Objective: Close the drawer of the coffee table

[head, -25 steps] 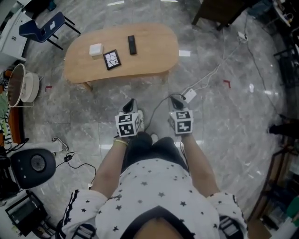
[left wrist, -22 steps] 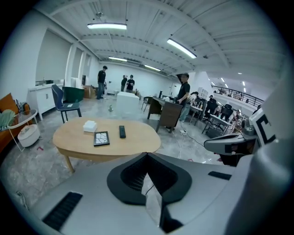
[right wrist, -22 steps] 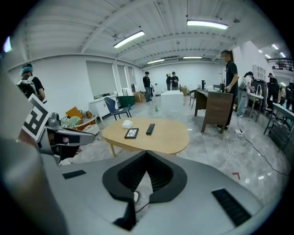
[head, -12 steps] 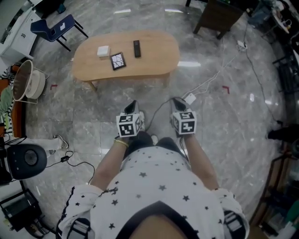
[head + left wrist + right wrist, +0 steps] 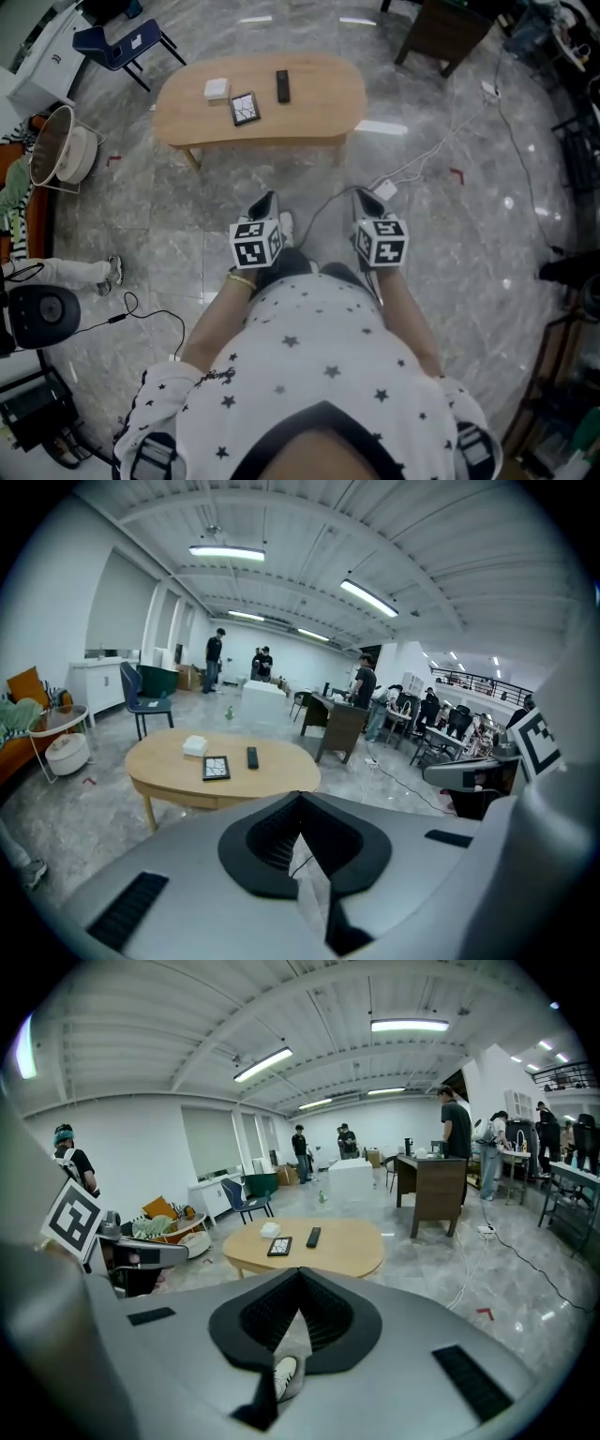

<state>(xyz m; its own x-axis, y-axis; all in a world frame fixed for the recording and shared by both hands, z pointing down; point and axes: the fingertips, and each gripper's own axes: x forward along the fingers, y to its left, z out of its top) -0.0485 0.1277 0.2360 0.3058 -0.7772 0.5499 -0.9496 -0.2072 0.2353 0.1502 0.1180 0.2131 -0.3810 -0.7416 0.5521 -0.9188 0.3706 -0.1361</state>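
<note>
Open lab hall: ceiling strip lights point(image 5: 408, 1026), desks point(image 5: 433, 1183), marble floor point(image 5: 487, 244).

I see a pale wood worktop point(image 5: 319, 105), a black remote point(image 5: 282, 85), grey veined marble floor point(image 5: 450, 244), and a white shirt point(image 5: 309, 375) with black stars.

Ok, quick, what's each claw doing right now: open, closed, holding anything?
Left claw: closed, holding nothing.
Right claw: closed, holding nothing.
</note>
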